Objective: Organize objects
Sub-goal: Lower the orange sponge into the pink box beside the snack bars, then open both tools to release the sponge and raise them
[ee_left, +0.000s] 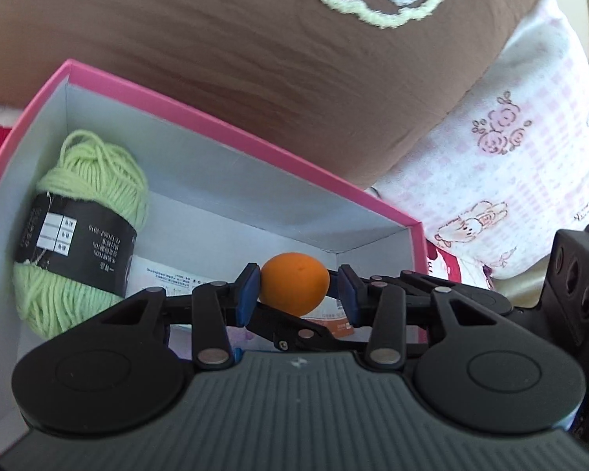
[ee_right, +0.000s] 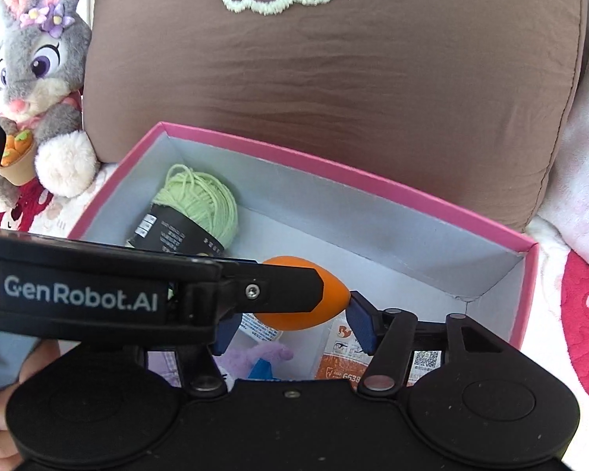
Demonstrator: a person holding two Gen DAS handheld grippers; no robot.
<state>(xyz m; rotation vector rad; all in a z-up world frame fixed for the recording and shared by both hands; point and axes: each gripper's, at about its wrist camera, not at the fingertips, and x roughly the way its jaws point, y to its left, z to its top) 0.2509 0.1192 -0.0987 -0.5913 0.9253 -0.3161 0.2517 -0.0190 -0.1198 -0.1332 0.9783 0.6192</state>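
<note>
Behind left gripper point(ee_right: 294, 294), orange egg point(ee_right: 333, 294) half hidden.

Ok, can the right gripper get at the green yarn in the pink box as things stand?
Probably not directly. The left gripper, holding the orange egg, lies across the front of the right gripper, between it and the green yarn at the far left of the pink box.

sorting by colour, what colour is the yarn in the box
Light green yarn with a black label band, clearest in the left wrist view.
</note>
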